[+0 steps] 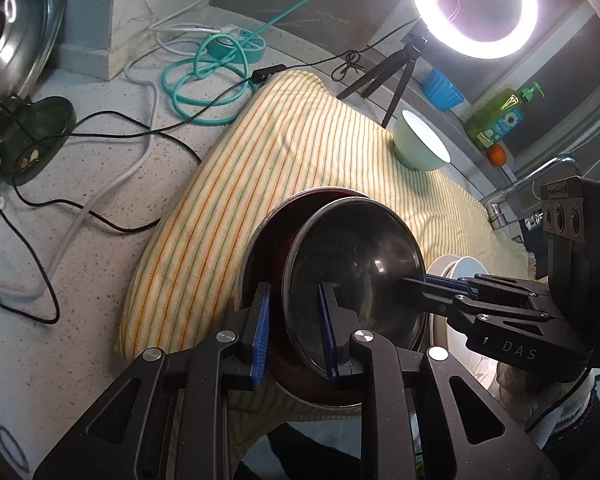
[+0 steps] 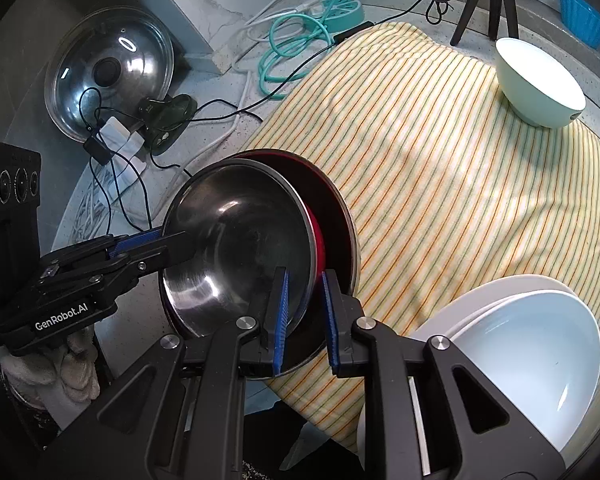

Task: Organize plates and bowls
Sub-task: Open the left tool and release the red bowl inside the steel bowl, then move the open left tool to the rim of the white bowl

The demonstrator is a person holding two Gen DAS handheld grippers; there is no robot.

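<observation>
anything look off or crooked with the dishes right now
The steel bowl sits tilted in the red bowl, not nested flat; both grippers clamp its rim. Nothing looks spilled or broken.

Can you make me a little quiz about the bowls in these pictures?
1. True or false: only one gripper holds the steel bowl.
2. What colour is the bigger bowl that the steel bowl leans in? A red, B blue, C yellow.
3. Fill in: the mint-green bowl stands on the striped ____.

Key:
1. False: the left gripper and the right gripper both grip its rim.
2. A.
3. cloth.
</observation>
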